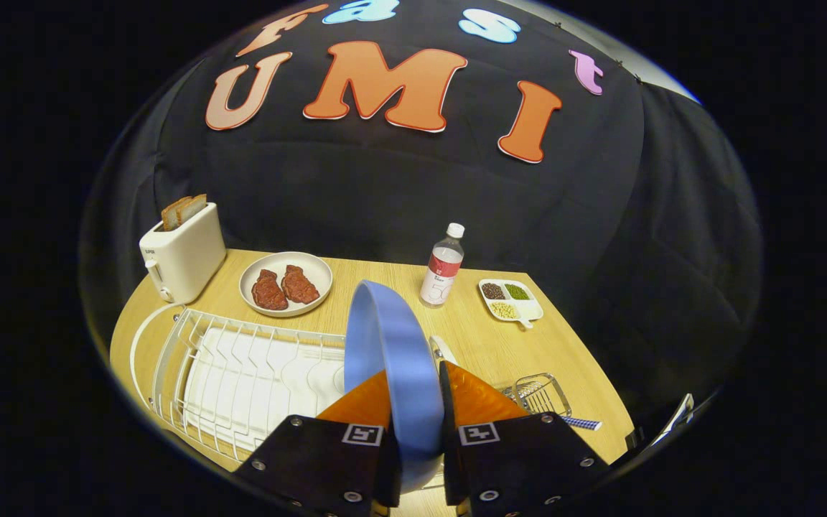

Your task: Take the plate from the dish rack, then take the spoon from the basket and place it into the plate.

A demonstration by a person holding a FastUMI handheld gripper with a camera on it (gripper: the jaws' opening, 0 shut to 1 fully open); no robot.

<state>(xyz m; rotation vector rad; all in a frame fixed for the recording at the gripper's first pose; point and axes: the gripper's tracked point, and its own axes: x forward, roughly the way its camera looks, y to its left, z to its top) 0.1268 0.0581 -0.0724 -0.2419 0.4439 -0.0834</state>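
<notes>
You are in the first step: your gripper (416, 420) has both fingers pressed on the blue plate (388, 359), which stands on edge between them, lifted above the white wire dish rack (241, 373) and the wooden table (500, 337). The plate's rim runs away from you along the fingers toward the booth wall, its faces turned left and right, so by my reading you next need to tip it flat onto bare table. The spoon waits with its checked handle (584, 424) poking from the small wire basket (539, 393) just right of the fingers.
</notes>
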